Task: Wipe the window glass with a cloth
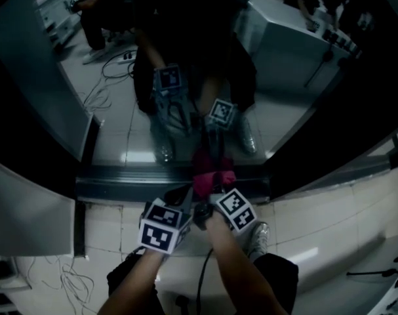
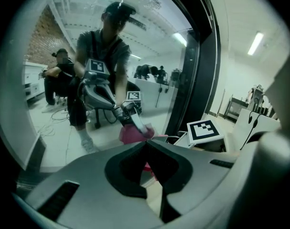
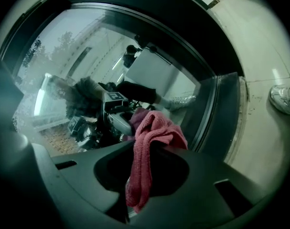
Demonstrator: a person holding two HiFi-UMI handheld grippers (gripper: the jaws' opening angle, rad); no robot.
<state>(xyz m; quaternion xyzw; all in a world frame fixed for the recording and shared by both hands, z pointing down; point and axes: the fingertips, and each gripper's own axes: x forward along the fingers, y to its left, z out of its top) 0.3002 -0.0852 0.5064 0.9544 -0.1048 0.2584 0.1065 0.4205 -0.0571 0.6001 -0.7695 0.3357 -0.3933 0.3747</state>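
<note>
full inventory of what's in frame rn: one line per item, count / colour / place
cloth: 1, pink-red, pinched in the right gripper's jaws, at the foot of the glass
window glass: 1 pane, dark and reflective, straight ahead; mirrors the person and both grippers
window frame: 1, dark, bottom rail along the floor
floor: white tiles, below the frame
cables: a loose tangle, pale, on the floor at lower left
shoe: 1, light grey, right of the grippers
left gripper: 1, grey, jaws together with nothing between them, beside the right one
right gripper: 1, dark, jaws closed on the cloth
forearms: 2, bare, bottom centre
</note>
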